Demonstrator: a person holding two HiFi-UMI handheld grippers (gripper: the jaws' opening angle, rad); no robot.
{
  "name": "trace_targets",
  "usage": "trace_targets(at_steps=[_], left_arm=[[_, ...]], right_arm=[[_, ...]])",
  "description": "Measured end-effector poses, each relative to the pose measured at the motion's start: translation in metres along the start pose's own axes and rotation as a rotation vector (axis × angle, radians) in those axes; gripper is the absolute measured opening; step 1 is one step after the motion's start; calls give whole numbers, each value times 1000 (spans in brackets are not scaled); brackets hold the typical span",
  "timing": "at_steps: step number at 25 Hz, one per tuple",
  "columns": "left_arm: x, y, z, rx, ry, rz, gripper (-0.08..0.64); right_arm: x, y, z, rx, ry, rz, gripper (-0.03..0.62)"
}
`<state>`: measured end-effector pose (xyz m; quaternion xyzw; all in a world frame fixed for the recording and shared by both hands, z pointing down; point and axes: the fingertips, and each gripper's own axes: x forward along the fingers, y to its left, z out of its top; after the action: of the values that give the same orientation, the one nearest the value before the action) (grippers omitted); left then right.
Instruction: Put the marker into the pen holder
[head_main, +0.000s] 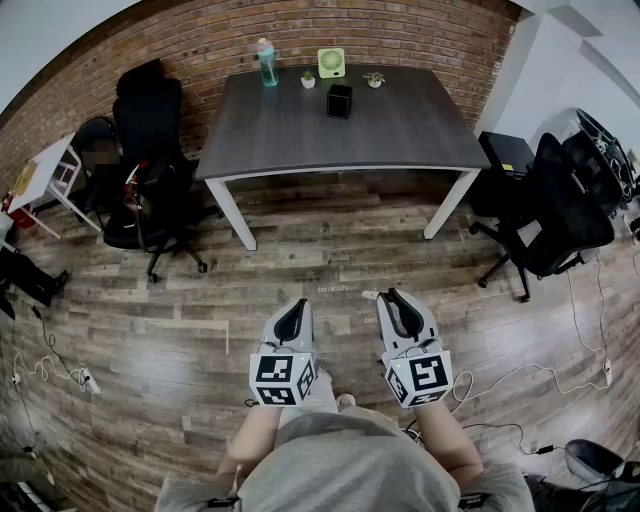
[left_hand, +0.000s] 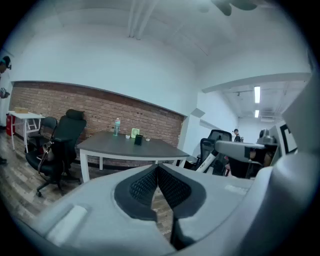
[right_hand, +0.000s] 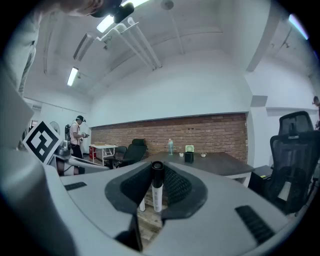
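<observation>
**Marker gripped on the right, holder far off at 12 o'clock**

I have the marker (right_hand: 157, 192) clamped in the right gripper (head_main: 393, 297). Its fingers (right_hand: 179, 186) press on the white barrel from both sides, with the black cap on top. The marker's long axis stands upright, crosswise to the way the fingers point, so I judge it needs little turning before it goes down into a holder. The left gripper (head_main: 297, 305) carries nothing; its fingers (left_hand: 142, 186) are closed tip to tip.

The pen holder (head_main: 339, 100), a small black box, sits on the far part of the dark surface (head_main: 410, 135). It is well apart from both grippers, with a stretch of wooden floor (head_main: 330, 250) between. In the head view it lies between 11 and 12 o'clock from the right gripper and just past 12 from the left. In the right gripper view it shows at about 1 o'clock from the marker's cap.

Neither hand is clearly nearer, but the right one has the load. I expect the coming move to be a walk forward, a reach slightly left, then the marker's lower end brought over the holder's top. A bottle (head_main: 266, 62) stands at 10 o'clock from the holder, off that line.
</observation>
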<state>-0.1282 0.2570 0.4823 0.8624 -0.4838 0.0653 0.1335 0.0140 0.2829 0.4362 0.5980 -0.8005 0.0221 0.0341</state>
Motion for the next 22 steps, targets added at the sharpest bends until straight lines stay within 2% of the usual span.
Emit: trace_targets(at_steps=[8, 22], left_arm=[[-49, -36, 6, 58, -35, -35, 17], [-65, -54, 5, 59, -57, -21, 17]], right_arm=[[-54, 14, 6, -10, -22, -17, 74], [-72, 26, 12, -11, -54, 47, 74]])
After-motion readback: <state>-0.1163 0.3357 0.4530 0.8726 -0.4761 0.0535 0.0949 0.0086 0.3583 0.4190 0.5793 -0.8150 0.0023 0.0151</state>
